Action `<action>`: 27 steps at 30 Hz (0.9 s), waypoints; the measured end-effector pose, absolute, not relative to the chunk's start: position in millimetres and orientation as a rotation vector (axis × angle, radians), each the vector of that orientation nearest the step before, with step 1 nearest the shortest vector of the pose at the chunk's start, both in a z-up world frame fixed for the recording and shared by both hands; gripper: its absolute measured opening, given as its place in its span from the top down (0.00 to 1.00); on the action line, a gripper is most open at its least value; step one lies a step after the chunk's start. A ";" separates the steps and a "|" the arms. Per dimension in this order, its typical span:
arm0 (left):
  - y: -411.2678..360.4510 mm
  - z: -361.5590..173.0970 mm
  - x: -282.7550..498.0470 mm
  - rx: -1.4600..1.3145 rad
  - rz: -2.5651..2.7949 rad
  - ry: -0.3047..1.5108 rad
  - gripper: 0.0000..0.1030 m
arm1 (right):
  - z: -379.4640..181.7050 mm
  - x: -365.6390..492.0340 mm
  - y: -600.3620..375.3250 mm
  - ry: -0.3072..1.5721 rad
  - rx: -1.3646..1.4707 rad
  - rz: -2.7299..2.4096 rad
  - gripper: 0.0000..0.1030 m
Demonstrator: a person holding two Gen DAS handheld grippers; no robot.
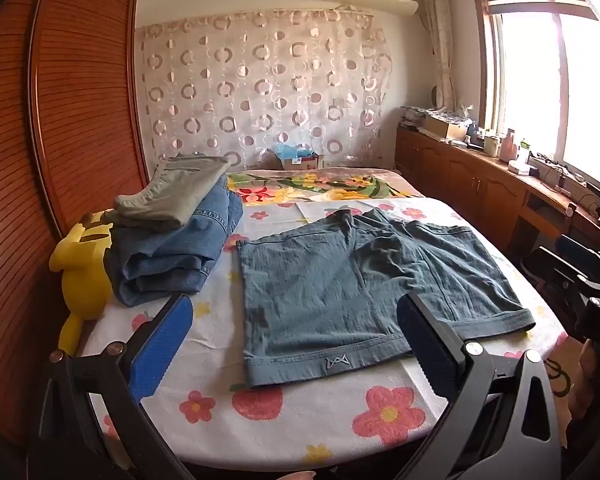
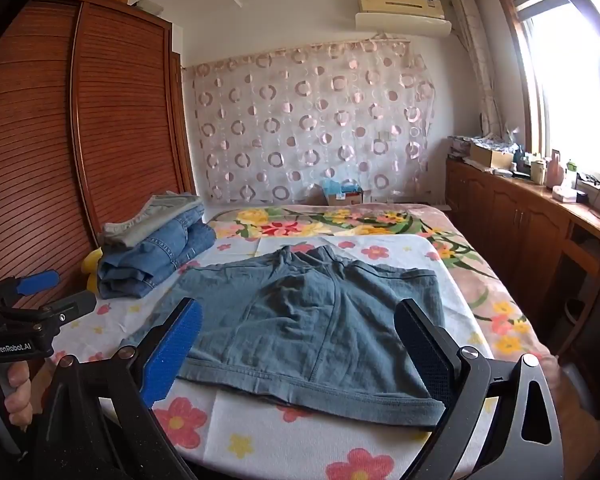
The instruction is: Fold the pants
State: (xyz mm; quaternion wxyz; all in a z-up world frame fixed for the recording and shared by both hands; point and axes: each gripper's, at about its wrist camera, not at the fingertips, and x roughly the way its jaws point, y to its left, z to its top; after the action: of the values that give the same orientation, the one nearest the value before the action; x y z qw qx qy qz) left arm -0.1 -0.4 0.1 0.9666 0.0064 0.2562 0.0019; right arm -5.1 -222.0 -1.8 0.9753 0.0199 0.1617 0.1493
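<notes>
Teal-grey shorts (image 1: 340,288) lie spread flat on the flowered bedcover (image 1: 260,408), waistband far, leg hems toward me; they show too in the right wrist view (image 2: 300,320). My left gripper (image 1: 296,344) hovers open above the near hem of the left leg, blue pads wide apart, nothing between them. My right gripper (image 2: 300,352) hangs open over the near hem of the right leg, touching nothing. The right gripper (image 1: 580,272) shows at the right edge of the left wrist view. In the right wrist view a hand holds the left gripper (image 2: 32,292) at the left edge.
A stack of folded clothes, blue jeans (image 1: 172,256) under a grey-green garment (image 1: 172,196), sits at the bed's left beside a yellow plush toy (image 1: 84,264). A wooden wardrobe (image 1: 60,100) stands left, low cabinets (image 1: 480,184) with clutter run under the window.
</notes>
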 end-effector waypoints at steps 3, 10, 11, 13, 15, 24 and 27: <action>-0.1 0.2 0.0 0.005 0.003 0.519 0.01 | -2.7 -5.5 -219.4 0.331 0.031 0.300 0.06; -0.3 0.1 0.1 0.007 0.003 0.520 0.01 | 2.5 -8.5 -218.9 0.317 0.041 0.298 0.06; -0.5 0.0 0.3 0.007 0.003 0.520 0.01 | 2.9 -8.8 -218.2 0.318 0.042 0.298 0.06; -0.4 0.1 0.1 0.007 0.004 0.519 0.01 | 3.1 -10.7 -220.0 0.316 0.044 0.299 0.06; -0.8 0.4 0.1 0.009 0.004 0.518 0.01 | 4.1 -11.7 -219.0 0.319 0.044 0.297 0.06; -0.2 0.0 0.1 0.006 0.001 0.518 0.01 | -0.1 -8.7 -221.2 0.318 0.049 0.300 0.06; 0.3 -0.5 0.8 0.003 0.002 0.521 0.01 | -0.1 -9.3 -220.5 0.317 0.047 0.300 0.06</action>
State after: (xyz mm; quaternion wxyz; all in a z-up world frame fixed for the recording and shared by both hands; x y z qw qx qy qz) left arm 0.8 0.3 -0.5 0.9663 0.0014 0.2576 0.0009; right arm -9.3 -220.5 -0.1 0.9760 0.0231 0.1573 0.1486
